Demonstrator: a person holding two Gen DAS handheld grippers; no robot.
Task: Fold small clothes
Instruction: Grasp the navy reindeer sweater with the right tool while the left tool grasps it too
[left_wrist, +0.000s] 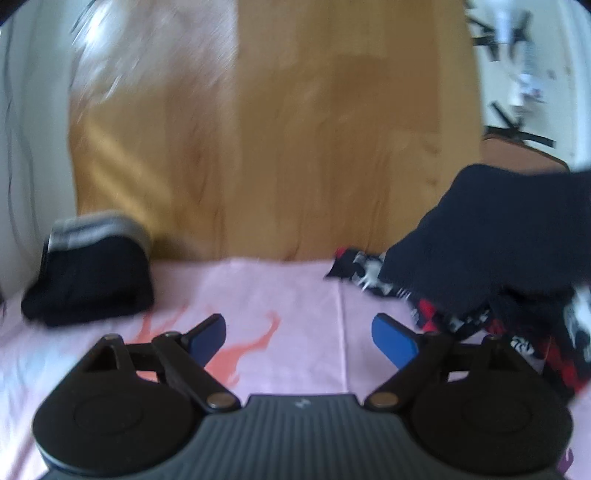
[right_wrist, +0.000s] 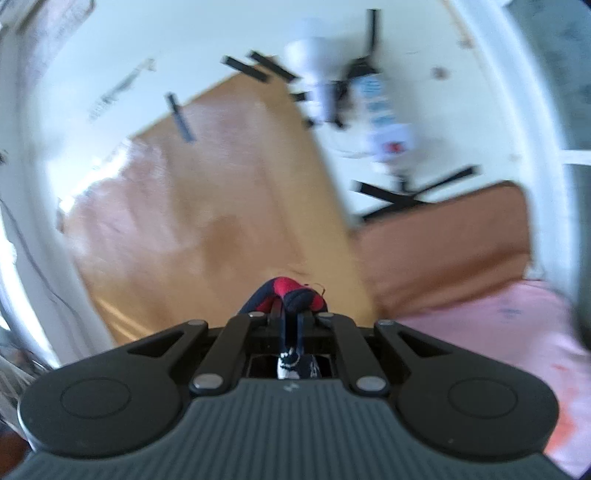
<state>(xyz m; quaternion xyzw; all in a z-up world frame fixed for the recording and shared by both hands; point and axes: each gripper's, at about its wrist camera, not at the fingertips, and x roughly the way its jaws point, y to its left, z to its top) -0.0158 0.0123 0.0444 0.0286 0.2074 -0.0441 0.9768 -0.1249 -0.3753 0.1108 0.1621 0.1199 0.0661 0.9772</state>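
My left gripper (left_wrist: 299, 338) is open and empty, its blue pads (left_wrist: 393, 341) spread wide above a pink cloth (left_wrist: 280, 295). A folded dark garment with a grey band (left_wrist: 88, 273) lies at the left on the cloth. At the right, a dark navy garment (left_wrist: 498, 236) hangs lifted above a heap of red, black and white patterned clothes (left_wrist: 461, 317). My right gripper (right_wrist: 291, 314) is shut on a navy and red garment (right_wrist: 291, 295), held up in the air; white patterned fabric (right_wrist: 295, 363) shows between the jaws.
A wooden floor (left_wrist: 295, 129) lies beyond the cloth's far edge. A brown cushion (right_wrist: 443, 240) and the pink cloth (right_wrist: 498, 325) sit at the right in the right wrist view. A white wall with black strips and a stand (right_wrist: 399, 192) is behind.
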